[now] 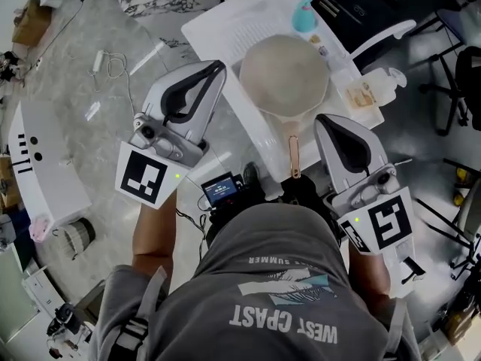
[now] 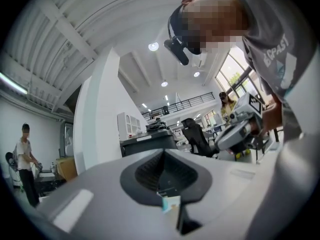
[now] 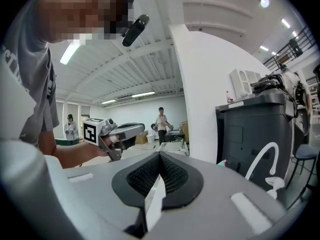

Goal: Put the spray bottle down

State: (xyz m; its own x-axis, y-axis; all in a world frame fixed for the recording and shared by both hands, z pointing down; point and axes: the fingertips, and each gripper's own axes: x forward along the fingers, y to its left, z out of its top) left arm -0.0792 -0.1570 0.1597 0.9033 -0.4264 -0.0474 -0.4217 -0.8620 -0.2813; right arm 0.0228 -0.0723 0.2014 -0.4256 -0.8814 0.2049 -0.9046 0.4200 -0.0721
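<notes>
A: Nearest the lens: the person's grey T-shirt, filling the bottom of the head view; print on it reads upside down from here.
B: Noted; the tools?
A: Left gripper hovers off the left edge of the white table, over the floor; its jaws are pressed together with nothing between them; its own view agrees, the pads meeting tip to tip against the open room. Right gripper hovers at the table's near right corner, just beside the handle of the pan; jaws likewise closed and empty, only a pale sliver showing behind the tips.
B: Spray bottle?
A: Teal spray bottle sits on the far part of the table, beyond the pan; well apart from both grippers, held by neither; upright or tipped, I cannot tell from above.
B: Anything else up there?
A: Pan is pale and round, its copper-coloured handle pointing toward the person; a clear pump bottle at the table's right edge, near the pan; a white chair arm just past it.
</notes>
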